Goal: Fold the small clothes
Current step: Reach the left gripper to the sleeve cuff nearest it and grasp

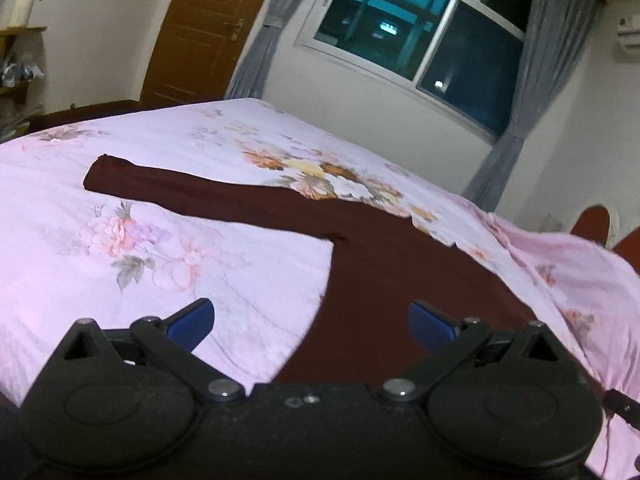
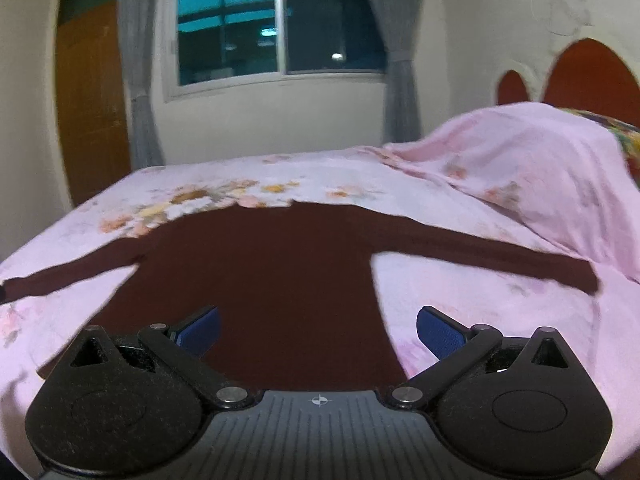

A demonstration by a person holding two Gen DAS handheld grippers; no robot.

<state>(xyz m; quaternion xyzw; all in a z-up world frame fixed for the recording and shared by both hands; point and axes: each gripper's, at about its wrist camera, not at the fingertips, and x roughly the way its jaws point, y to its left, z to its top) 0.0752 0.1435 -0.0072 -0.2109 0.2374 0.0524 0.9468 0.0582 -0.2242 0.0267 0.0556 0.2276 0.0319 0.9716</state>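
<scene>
Lying flat on the pink floral bedsheet (image 2: 460,276), a dark maroon long-sleeved top (image 2: 272,264) has both sleeves spread outward (the view is motion-blurred). Left gripper (image 1: 311,322) hovers over the garment's side edge, jaws spread wide, empty. Right gripper (image 2: 318,330) hovers above the hem area, likewise wide and empty.

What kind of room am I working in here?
Most likely a home bedroom. A bed with a pink floral sheet holds the spread-out maroon top, with a curtained window and a wooden door behind.
</scene>
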